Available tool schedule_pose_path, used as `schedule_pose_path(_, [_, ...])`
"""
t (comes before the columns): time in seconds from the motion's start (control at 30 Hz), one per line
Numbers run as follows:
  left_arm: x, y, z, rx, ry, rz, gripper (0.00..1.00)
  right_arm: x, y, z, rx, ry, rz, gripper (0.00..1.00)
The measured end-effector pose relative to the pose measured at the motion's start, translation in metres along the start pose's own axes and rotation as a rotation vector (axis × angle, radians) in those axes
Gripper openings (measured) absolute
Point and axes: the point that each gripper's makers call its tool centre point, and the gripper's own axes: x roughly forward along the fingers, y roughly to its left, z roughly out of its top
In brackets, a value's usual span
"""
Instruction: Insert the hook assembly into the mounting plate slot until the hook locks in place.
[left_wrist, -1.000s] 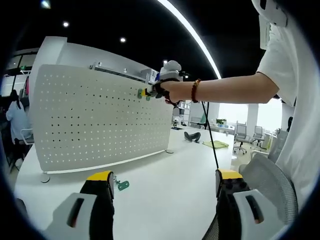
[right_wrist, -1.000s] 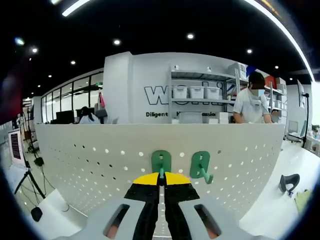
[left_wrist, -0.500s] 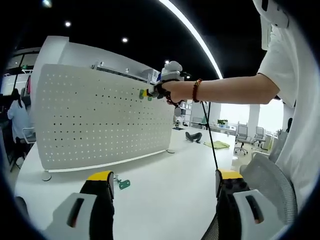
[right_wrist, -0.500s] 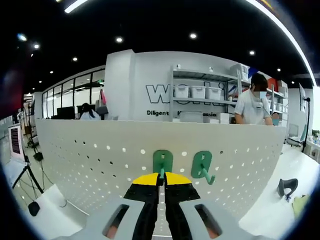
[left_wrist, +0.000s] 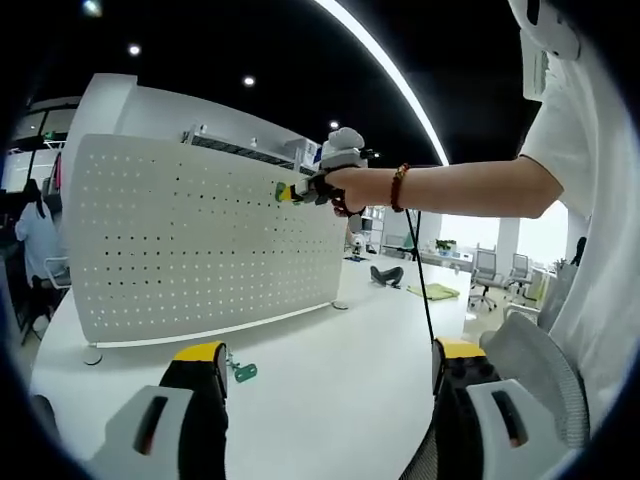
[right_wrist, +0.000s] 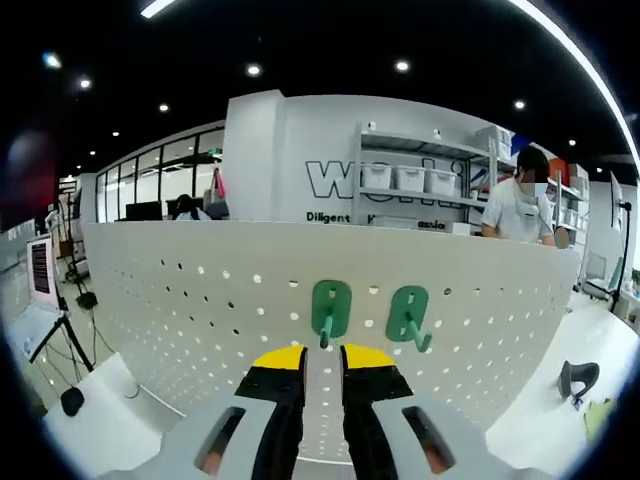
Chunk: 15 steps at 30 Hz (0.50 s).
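A: What writing can be read?

B: On the wall behind the shelves (right_wrist: 420, 180), large letters start "Wo" and run behind the shelving; a smaller line below begins "Diligent". The rest is hidden.

A: Where are the hooks?

B: In the right gripper view, two green hooks sit side by side on the white pegboard (right_wrist: 180, 310): the left hook (right_wrist: 330, 309) just above the right gripper (right_wrist: 322, 358), the right hook (right_wrist: 409, 318) beside it. A third green hook (left_wrist: 244, 372) lies on the counter (left_wrist: 340, 380) near the pegboard's foot.

A: And the grippers?

B: The right gripper's jaws stand slightly apart, holding nothing, just below the left hook. The left gripper (left_wrist: 325, 362) is spread wide over bare counter, well back from the pegboard.
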Motion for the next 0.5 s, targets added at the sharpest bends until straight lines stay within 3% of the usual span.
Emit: schedule_pose_path(0.5, [0.007, -0.012, 0.013, 0.031, 0.006, -0.005, 0.86, -0.019, 0.007, -0.014, 0.026, -0.013, 0.061, 0.14])
